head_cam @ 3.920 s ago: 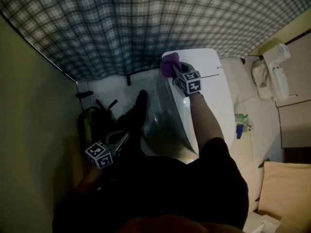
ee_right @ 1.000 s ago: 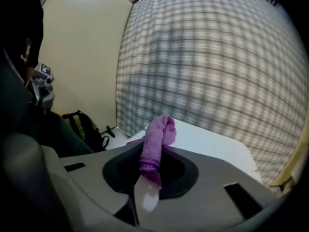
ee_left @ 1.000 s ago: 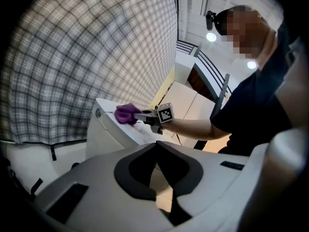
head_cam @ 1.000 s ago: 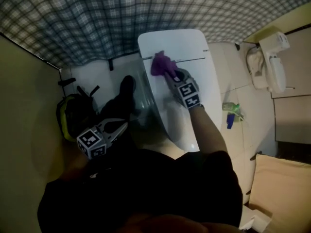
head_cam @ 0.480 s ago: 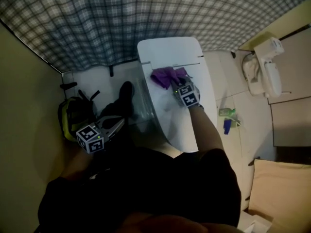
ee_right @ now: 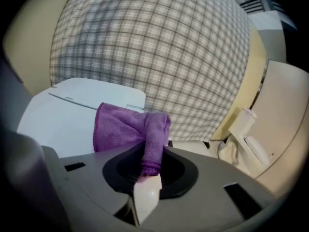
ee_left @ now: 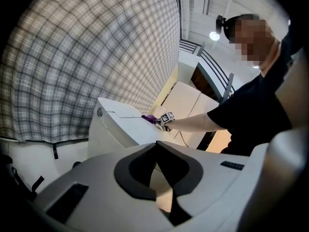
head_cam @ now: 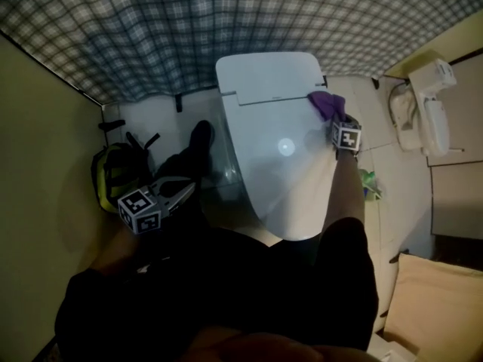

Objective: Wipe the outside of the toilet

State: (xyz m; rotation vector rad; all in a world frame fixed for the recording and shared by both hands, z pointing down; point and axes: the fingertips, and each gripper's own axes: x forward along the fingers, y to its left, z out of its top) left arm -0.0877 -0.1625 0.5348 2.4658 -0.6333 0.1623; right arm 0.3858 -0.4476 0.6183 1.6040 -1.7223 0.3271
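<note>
Toilet point(head_cam: 279, 157) sits centre frame in head view: white, lid down, tank end toward the plaid curtain point(head_cam: 226, 21) that fills the top of the frame. A bright spot of light reflects off mid-lid.

My R gripper point(head_cam: 334, 121) is out at the toilet's right edge, upper right of the lid, approx where the hinge seam meets the side. Its fingers are clamped on a purple cloth point(head_cam: 324, 102). In R gripper view a twisted tail of the cloth runs down btwn them, and the rest fans out to the left over the white top. The cloth touches the toilet at that corner.

My L gripper point(head_cam: 185, 191) is at lower left of frame, well apart from the toilet and just beside my dark clothing. Its fingers are pressed together at the tips w/ nothing btwn them. L gripper view looks across at the toilet's side, w/ the R gripper and cloth small beyond it.

Around it:
- A backpack point(head_cam: 113, 176) w/ yellow-green trim is on the floor at left, near the wall.
- A dark shoe point(head_cam: 200, 138) is btwn the backpack and the toilet.
- A green spray bottle point(head_cam: 368, 181) is on the floor just right of the toilet.
- A white unit point(head_cam: 426, 100) is at upper right; can't tell what it is.
</note>
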